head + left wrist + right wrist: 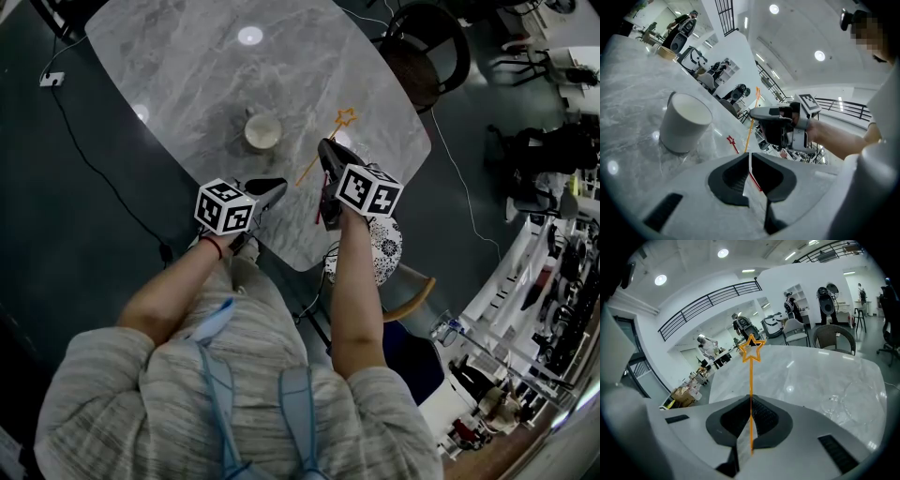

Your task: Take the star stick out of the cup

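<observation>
As the star stick [751, 380] stands clamped in the right gripper [325, 146] and no part of it reaches the cup [686, 123], the extraction step is judged complete in substance; what remains is disposal of the stick. Right gripper: jaws closed flat on the shaft, low on its length, with a short tail projecting below the pads and the star end pointing toward the far side. Position of the stick: in the air over the table [187, 56], just right of the cup and apart from it. Left gripper [749, 155]: jaws drawn almost together, only a sliver of table showing between them, nothing gripped that can be made out; it hovers on the near side of the cup. Cup: white, upright, no stick standing in it. A second, red star stick [732, 142] lies flat on the table between the two grippers. Condition of the task item: thin orange shaft, straight, topped by an open five-point star outline of the same colour; it looks light, so a modest pinch should suffice. Next move, in my judgement: carry it away from the cup and lower it flat onto bare table before the jaws part, keeping the tail off the red stick.
</observation>
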`<state>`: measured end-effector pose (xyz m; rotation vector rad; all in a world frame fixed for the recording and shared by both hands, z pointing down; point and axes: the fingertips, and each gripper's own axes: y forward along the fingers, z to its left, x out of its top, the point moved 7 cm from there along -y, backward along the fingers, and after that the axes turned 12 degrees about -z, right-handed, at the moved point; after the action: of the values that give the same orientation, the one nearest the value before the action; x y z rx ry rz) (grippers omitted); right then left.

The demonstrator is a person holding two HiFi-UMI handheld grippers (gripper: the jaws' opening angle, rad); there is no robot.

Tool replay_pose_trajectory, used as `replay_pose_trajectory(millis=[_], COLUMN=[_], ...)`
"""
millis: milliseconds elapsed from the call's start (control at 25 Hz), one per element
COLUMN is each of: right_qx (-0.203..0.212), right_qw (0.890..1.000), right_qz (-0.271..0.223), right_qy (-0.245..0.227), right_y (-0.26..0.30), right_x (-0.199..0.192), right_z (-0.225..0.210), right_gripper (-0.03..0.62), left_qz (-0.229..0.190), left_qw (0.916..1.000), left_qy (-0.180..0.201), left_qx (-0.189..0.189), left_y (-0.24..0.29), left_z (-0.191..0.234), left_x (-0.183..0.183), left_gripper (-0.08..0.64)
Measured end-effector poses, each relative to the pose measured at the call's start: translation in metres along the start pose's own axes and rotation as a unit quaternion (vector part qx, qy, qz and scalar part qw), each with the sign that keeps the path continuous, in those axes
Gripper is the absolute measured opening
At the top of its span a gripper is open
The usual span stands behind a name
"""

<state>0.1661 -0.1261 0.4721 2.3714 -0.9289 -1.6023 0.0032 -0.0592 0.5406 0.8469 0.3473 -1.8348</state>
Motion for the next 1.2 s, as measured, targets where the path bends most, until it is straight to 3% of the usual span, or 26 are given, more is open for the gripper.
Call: replay_pose_trajectory(millis=[480,1200], right_qx=[-0.009,-0.028], right_qw=[0.996,0.989], right_qz=[0.085,0.139], right_qy=[0.026,0.044], right_y=[0.002,0.01], right_x=[-0.055,-0.096], right_z=[-0.016,-0.028], right_gripper=[0.014,0.014], left_qz=[0.001,0.006], left_qw=[1.0,1.0], left_qy=[-0.002,-0.001], left_qx=[0.002,0.0], left_y=[0.001,0.006], left_z=[0.001,0.003], left_x=[-0.007,-0.007], left_gripper=[0.028,0.028])
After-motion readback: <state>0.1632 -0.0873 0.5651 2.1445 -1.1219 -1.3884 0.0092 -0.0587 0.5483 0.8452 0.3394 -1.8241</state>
